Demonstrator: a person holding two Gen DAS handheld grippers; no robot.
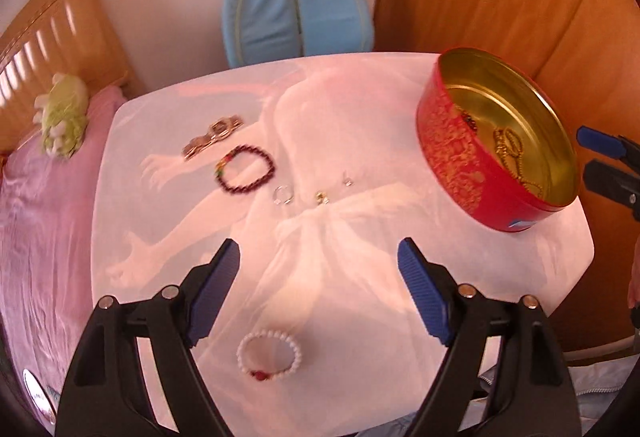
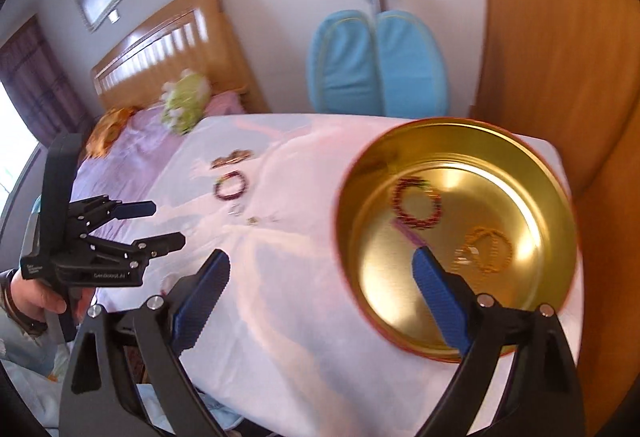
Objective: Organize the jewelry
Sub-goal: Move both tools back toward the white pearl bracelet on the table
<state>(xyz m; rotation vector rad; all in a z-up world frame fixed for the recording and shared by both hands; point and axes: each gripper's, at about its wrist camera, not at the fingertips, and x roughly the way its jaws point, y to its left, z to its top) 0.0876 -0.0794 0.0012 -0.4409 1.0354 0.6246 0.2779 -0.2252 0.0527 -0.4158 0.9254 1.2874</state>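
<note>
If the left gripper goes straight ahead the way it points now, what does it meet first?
Probably the bare white tablecloth. The open left gripper points between the white bead bracelet below it and the small rings beyond. Depth is uncertain.

A round tin (image 1: 452, 141) is showing red outside with a gold scrolling pattern, its inside (image 2: 460, 237) gleaming plain gold. In it, a dark red bead bracelet (image 2: 418, 203) and a golden bead chain (image 2: 486, 247) are glinting. The white cloth-covered table (image 1: 360, 297) is carrying pale, faint figure shapes. On it, a maroon bead bracelet (image 1: 246, 169) is showing a green and orange patch, while a white bead bracelet (image 1: 269, 356), nearer, is showing one red bead. The gripper pads (image 1: 420, 293) are ribbed blue on black fingers. Far off, a light blue bag (image 1: 298, 11) is standing against the wall; left, pink bedding (image 1: 44, 205) is shimmering.
</note>
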